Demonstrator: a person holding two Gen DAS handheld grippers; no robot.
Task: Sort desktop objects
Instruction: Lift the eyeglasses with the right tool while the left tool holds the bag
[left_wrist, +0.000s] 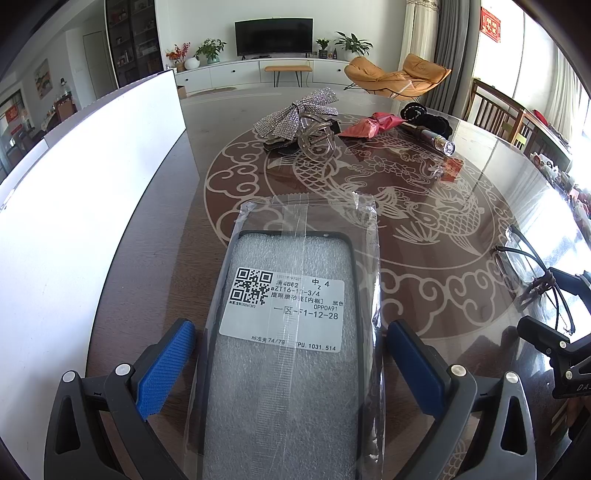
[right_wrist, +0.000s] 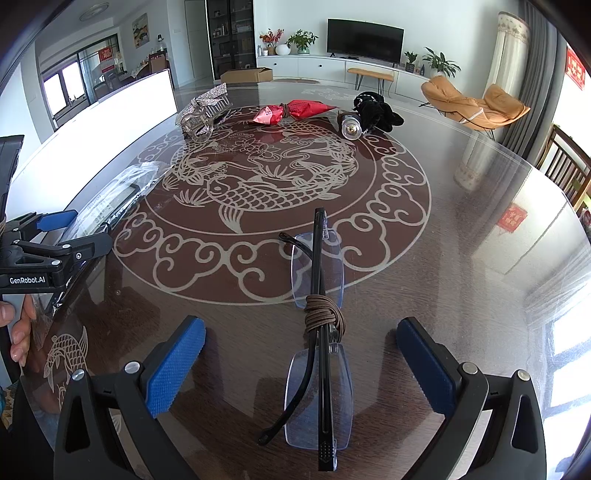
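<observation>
**Left wrist on the phone case, right wrist on the glasses**

Left wrist view: left gripper (left_wrist: 291, 365) spread wide, blue pads either side of a bagged phone case (left_wrist: 291, 332) lying flat on the glass table (left_wrist: 424, 236). Pads stand clear of the bag's edges; nothing gripped. White label with QR code readable on top. Beyond it: rhinestone bow (left_wrist: 295, 112), clear hair claw (left_wrist: 314, 142), red wrapper (left_wrist: 365, 123), flashlight (left_wrist: 436, 140), black cloth (left_wrist: 424, 114). White board (left_wrist: 74, 206) along the left side.

Right wrist view: right gripper (right_wrist: 301, 365) released too, pads well apart around folded glasses (right_wrist: 319, 332), a brown cord (right_wrist: 323, 314) wound about the frame. Glasses rest on the table, touching neither pad.

Only the right view shows the left gripper from the side (right_wrist: 55, 236), with the person's fingers (right_wrist: 20, 332) on its handle, and the case bag (right_wrist: 110, 199) edge-on. Only the left view shows the label text; there the glasses (left_wrist: 535, 273) sit at the far right edge, partly cut off.
</observation>
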